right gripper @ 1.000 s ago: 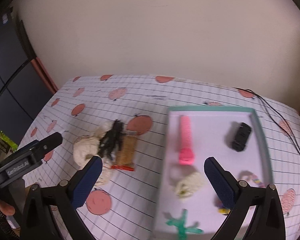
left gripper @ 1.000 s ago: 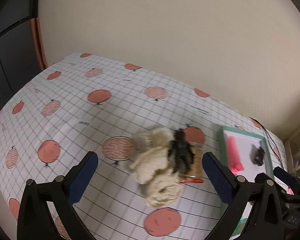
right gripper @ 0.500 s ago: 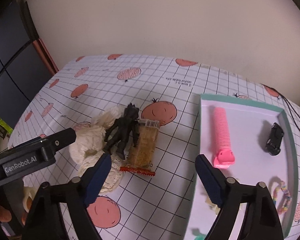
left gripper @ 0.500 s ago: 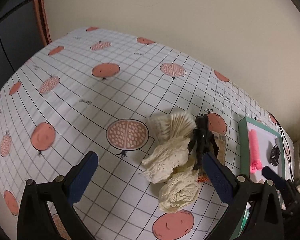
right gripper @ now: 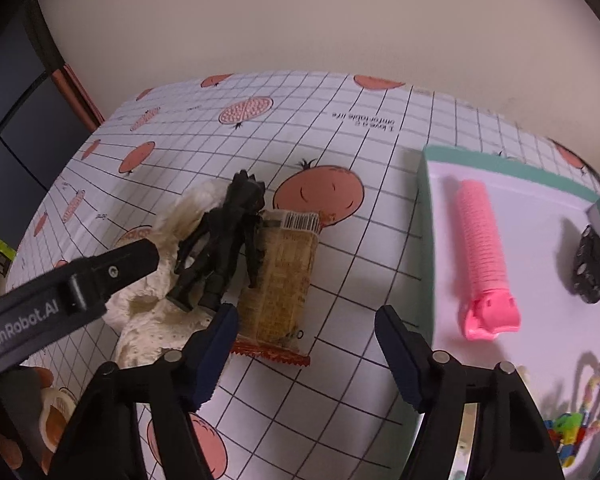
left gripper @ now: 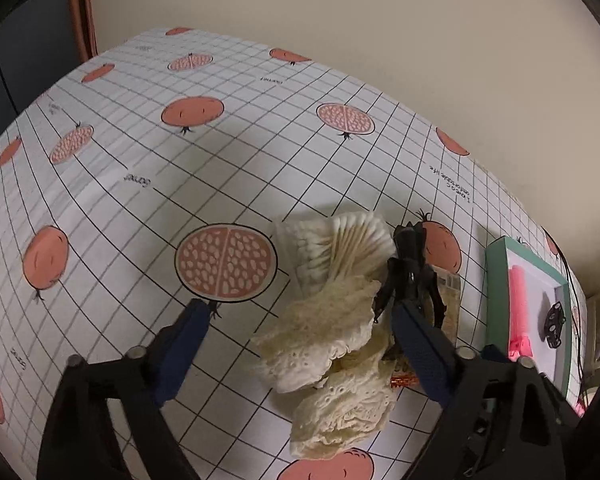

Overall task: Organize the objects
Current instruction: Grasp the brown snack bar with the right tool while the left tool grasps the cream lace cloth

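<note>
A pile lies on the pomegranate-print tablecloth [left gripper: 204,152]: cream lace cloth [left gripper: 324,332], a fan of cotton swabs [left gripper: 340,240], a black toy figure [left gripper: 410,272] and a snack packet [left gripper: 450,300]. My left gripper [left gripper: 300,344] is open and low over the cloth, its right finger beside the figure. In the right wrist view the figure [right gripper: 220,240] lies on the cloth [right gripper: 148,320] against the snack packet [right gripper: 284,276]. My right gripper [right gripper: 306,344] is open just short of the packet's near end, its left finger by that end. The left gripper's finger [right gripper: 100,276] reaches in from the left.
A teal-rimmed white tray [right gripper: 424,240] sits to the right, holding a pink roller [right gripper: 484,252], a black toy car [right gripper: 590,264] and colourful beads [right gripper: 592,396]. A hand [right gripper: 20,420] shows at bottom left. A beige wall backs the table.
Both grippers have moved forward and down toward the pile. The right gripper swung left from over the tray to the snack packet, and its fingers stand closer together.
</note>
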